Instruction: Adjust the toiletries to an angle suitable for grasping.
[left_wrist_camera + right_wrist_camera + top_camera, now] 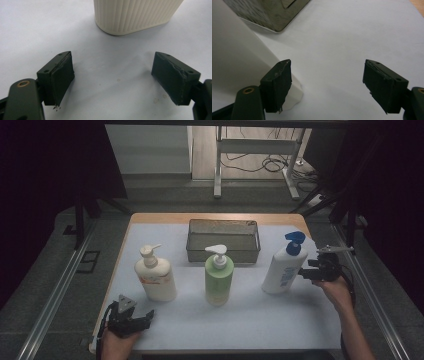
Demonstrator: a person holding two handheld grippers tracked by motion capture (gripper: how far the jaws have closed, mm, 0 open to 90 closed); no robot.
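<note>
The white pump bottle with the blue pump head (284, 268) stands on the white mat (260, 320) to the right of the wire mesh basket (223, 240), leaning a little toward the right gripper (306, 270), which sits just beside it at its right flank. In the right gripper view the bottle's white wall (234, 62) lies against the outer side of one jaw, the jaws stand wide apart, and nothing is between them but bare mat; a corner of the basket (274, 15) shows beyond.

The green pump bottle (219, 279) stands just in front of the basket's middle. The cream pump bottle (155, 276) stands to the front left of the basket. The left gripper (142, 316) rests low on the mat well in front of the basket's left end, near the cream bottle. In the left gripper view its jaws are spread wide and hold nothing, with the bottle's ribbed base (135, 15) just ahead.
</note>
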